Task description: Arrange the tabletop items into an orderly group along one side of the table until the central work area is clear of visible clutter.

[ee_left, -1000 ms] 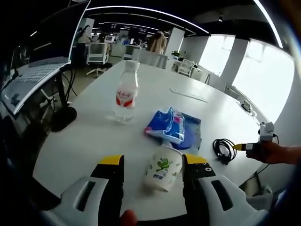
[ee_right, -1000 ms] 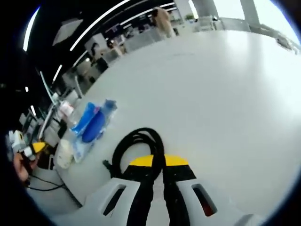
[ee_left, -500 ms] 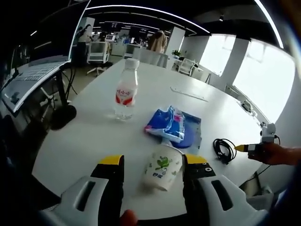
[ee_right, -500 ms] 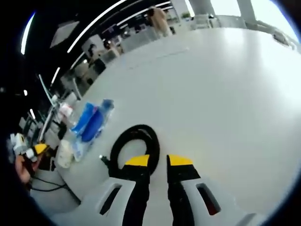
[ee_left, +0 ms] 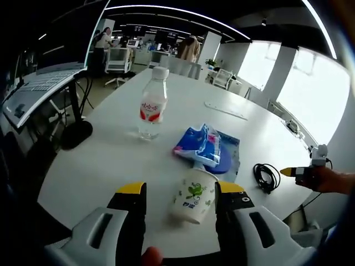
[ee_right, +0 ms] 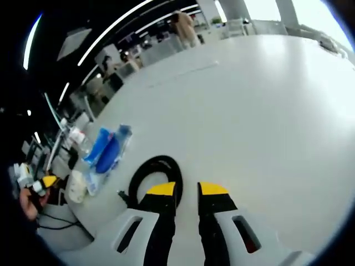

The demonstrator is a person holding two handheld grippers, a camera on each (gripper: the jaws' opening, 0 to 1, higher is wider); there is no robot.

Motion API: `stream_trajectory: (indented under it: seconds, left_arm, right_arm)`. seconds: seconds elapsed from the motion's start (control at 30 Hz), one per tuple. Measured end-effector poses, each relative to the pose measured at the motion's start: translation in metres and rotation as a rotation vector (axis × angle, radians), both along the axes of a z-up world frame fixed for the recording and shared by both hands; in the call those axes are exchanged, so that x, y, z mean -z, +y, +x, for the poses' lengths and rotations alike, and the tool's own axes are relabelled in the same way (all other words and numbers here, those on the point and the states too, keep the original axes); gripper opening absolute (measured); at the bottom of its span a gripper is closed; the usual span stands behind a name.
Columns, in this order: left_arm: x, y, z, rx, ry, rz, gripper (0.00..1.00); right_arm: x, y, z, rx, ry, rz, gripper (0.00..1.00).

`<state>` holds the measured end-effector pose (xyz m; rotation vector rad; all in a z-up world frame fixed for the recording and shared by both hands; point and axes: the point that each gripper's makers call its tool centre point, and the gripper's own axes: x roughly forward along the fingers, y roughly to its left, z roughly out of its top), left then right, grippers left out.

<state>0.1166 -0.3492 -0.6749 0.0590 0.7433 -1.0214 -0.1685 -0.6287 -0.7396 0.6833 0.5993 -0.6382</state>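
A white paper cup [ee_left: 192, 195] with a green print stands between the jaws of my left gripper [ee_left: 181, 191], which is open; a gap shows on the cup's left side. Beyond it lie a blue wipes pack [ee_left: 202, 145] and an upright water bottle [ee_left: 152, 105] with a red label. A coiled black cable [ee_left: 266, 176] lies at the right, near my right gripper [ee_left: 299, 172]. In the right gripper view, my right gripper [ee_right: 188, 189] stands slightly open, with the cable [ee_right: 145, 169] lying beside its left jaw. The blue pack [ee_right: 106, 149] and the cup [ee_right: 76, 185] are at the left.
The white table [ee_left: 100, 166] has its near edge just below my left gripper. A laptop [ee_left: 39, 83] on a stand is off the table's left side. A thin strip [ee_left: 224, 110] lies further back. Chairs and a person [ee_left: 188, 49] are beyond the far end.
My right gripper, shut on the cable a second ago, has opened and let it go; the coil now lies on the table. The left gripper view shifted only slightly.
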Motion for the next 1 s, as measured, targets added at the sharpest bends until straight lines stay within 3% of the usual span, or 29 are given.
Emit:
stream_trajectory:
  seconds: [0.5, 0.6, 1.0]
  left_arm:
    - [0.001, 0.0, 0.002, -0.005, 0.004, -0.003, 0.49]
    - [0.0, 0.001, 0.002, -0.009, 0.008, -0.007, 0.49]
    - [0.001, 0.005, 0.005, -0.018, 0.01, -0.01, 0.49]
  right_arm:
    - [-0.014, -0.01, 0.018, -0.041, -0.014, -0.024, 0.06]
    - [-0.019, -0.012, 0.027, -0.058, -0.025, -0.035, 0.01]
    - [-0.029, -0.006, 0.069, -0.162, -0.038, -0.057, 0.03]
